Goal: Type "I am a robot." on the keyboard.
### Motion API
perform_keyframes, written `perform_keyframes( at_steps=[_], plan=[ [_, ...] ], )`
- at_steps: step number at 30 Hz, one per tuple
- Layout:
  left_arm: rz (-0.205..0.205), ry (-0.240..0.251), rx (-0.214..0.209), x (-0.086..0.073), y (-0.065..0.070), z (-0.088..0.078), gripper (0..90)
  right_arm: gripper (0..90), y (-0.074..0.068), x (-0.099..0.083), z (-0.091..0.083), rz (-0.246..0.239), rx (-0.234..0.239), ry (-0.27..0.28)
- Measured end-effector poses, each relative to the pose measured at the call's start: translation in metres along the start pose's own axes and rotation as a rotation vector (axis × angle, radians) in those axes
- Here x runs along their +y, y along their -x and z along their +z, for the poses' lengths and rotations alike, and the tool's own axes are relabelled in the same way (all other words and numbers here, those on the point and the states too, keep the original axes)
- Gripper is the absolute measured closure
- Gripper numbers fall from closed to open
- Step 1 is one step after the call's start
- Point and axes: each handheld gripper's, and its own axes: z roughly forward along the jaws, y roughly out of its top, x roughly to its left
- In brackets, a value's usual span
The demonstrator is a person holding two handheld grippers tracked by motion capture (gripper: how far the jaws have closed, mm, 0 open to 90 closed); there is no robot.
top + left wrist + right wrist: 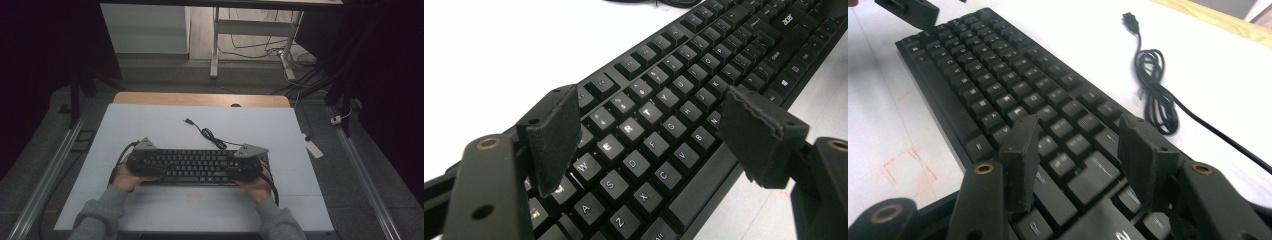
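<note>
Table (150, 125): sound. Keyboard (197, 166) lies lower centre of the high view; judged rigid, light, slick plastic, best gripped at its end edges. Left gripper (649, 135) and right gripper (1078, 160) hover over the keys, jaws wide, holding nothing. Cable (210, 135) coiled above.

The high view looks forward and down over the white table (150, 125) from the person's side; each gripper view rides low and close above the keyboard (195, 166), facing along it from opposite ends; all three share its keys.
</note>
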Motion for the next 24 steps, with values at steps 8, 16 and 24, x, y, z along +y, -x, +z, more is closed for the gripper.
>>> perform_keyframes(
  at_steps=[8,16,24],
  plan=[
    [0.005,0.015,0.011,-0.004,0.004,-0.006,25.2,50.2,0.009,-0.014,-0.025,0.014,-0.042,0.004],
    [0.000,0.030,0.031,-0.022,0.007,-0.023,25.4,49.8,0.022,-0.039,-0.059,0.049,-0.099,0.017],
    [-0.022,0.032,0.055,-0.048,0.003,-0.038,25.5,49.3,0.031,-0.071,-0.091,0.073,-0.151,0.014]
  ],
)
